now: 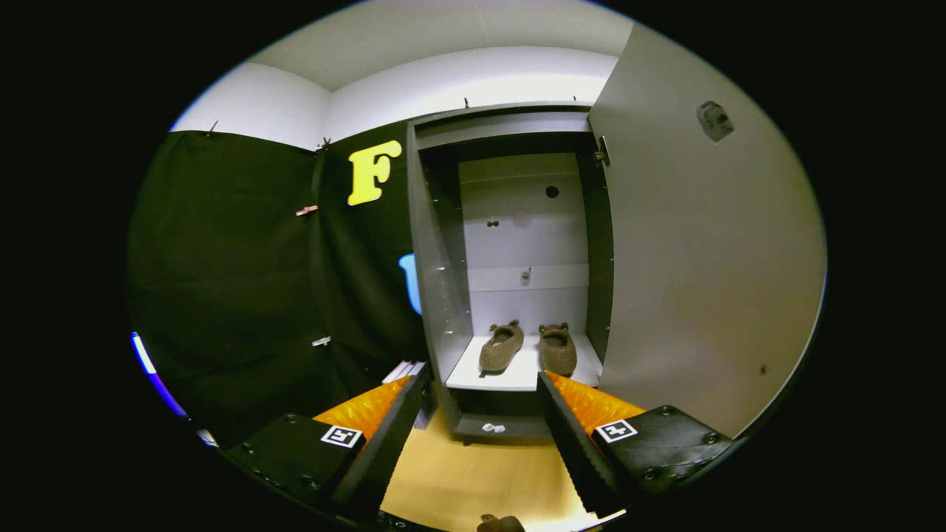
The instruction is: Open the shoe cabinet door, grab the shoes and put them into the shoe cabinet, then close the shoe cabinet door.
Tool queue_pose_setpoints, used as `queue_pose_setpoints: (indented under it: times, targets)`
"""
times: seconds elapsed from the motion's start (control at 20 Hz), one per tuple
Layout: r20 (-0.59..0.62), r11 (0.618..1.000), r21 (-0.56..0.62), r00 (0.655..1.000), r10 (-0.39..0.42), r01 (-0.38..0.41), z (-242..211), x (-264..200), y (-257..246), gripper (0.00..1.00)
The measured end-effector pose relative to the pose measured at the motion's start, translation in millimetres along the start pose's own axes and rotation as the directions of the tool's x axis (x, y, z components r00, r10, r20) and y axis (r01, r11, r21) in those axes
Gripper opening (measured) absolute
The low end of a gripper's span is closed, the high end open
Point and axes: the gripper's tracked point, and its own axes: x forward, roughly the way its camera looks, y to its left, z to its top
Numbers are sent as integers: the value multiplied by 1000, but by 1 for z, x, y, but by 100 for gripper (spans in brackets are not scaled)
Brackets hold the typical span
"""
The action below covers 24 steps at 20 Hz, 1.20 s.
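Nearest us the tongs stand wide, gripping nothing, above the wooden floor. Beyond their tips we see two brown shoes side by side on the pale shelf inside the shoe cabinet (toes pointing inward). Its door is swung open on the right; black cloth hangs to the left.

Wooden floor; perhaps white boards leaning nearby.
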Motion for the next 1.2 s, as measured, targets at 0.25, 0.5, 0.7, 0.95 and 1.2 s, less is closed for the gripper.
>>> queue_pose_setpoints:
  times: [0.25,0.5,0.7,0.95,1.2]
  targets:
    - [-46,998,24,997,59,-58,-9,-76,-29,98]
    - [-17,997,8,997,74,-73,-9,-124,-90,98]
    - [14,1000,17,1000,10,-10,-6,-133,-159,98]
    - [-17,997,65,999,-36,37,-15,-118,-218,98]
    - [-12,999,42,1000,-3,3,-19,-92,-236,98]
